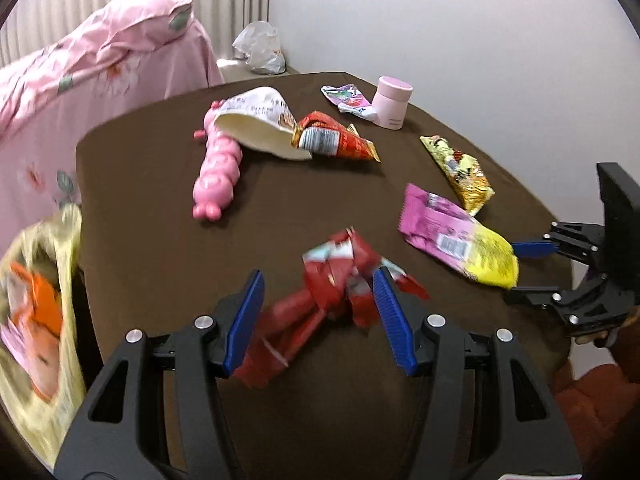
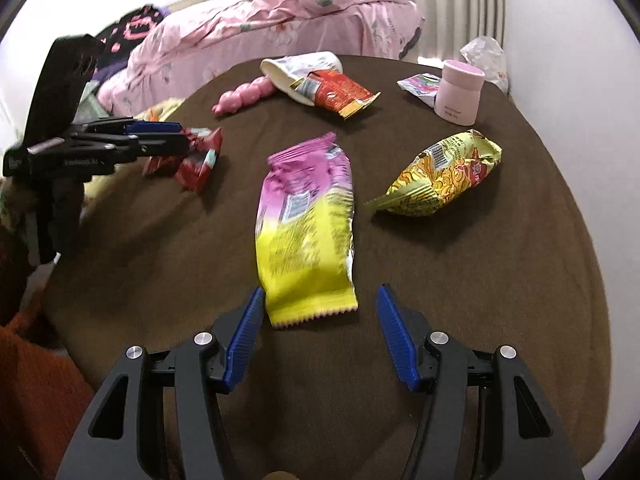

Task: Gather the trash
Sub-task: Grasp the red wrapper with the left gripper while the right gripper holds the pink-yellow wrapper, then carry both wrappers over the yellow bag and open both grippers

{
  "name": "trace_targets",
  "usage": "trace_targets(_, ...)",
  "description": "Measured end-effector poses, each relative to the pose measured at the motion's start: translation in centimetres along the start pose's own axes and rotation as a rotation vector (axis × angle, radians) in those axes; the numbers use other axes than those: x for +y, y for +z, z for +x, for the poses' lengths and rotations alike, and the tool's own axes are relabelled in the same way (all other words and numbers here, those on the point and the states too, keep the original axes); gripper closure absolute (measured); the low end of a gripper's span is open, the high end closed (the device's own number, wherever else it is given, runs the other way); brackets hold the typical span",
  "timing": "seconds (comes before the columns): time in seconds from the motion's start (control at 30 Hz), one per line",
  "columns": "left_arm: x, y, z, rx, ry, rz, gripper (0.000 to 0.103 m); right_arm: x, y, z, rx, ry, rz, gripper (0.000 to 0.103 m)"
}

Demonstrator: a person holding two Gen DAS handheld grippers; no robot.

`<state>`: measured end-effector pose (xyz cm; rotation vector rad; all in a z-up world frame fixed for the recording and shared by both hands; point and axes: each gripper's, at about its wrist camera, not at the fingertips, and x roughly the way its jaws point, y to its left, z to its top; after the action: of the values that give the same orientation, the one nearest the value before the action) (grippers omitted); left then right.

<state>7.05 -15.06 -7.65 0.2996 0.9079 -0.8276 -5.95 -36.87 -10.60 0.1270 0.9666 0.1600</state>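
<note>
A crumpled red wrapper (image 1: 336, 284) lies between the open fingers of my left gripper (image 1: 320, 280), blurred; it also shows in the right wrist view (image 2: 192, 160) at that gripper (image 2: 176, 136). A pink and yellow snack bag (image 2: 308, 228) lies flat on the brown table (image 2: 480, 280), its near end between the open fingers of my right gripper (image 2: 320, 296). The bag shows in the left wrist view (image 1: 456, 236) beside the right gripper (image 1: 516, 268). A yellow chip bag (image 2: 444, 176), a red wrapper in a white paper cup (image 2: 340, 92) and a small pink-green wrapper (image 2: 420, 82) lie farther back.
A pink toy (image 1: 218, 176) and a pink jar (image 1: 392, 102) stand on the table. A yellow bag holding trash (image 1: 36, 308) hangs at the table's left edge. A pink-covered bed (image 2: 280, 28) lies behind. A white plastic bag (image 1: 260, 46) sits by the wall.
</note>
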Motion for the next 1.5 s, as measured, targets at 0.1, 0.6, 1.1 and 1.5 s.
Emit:
trace_targets(0.1, -0.6, -1.5, -1.1, -0.001, -0.015, -0.016, 0.049, -0.7, 0.0, -1.2, -0.064, 0.049, 0.047, 0.048)
trace_targets(0.6, -2.0, -2.8, -3.2, -0.002, -0.109, -0.054, 0.036, 1.1, 1.5, 0.0, -0.099, -0.022, -0.079, 0.079)
trace_targets(1.1, -2.6, -0.8, 0.2, 0.053, 0.016, -0.077, 0.063, 1.2, 1.4, -1.7, -0.151, -0.044, -0.046, 0.082)
trace_targets(1.5, -0.7, -1.6, -3.8, -0.070, 0.082, -0.170, 0.073, 3.1, 2.5, -3.3, -0.178, -0.065, -0.084, 0.082)
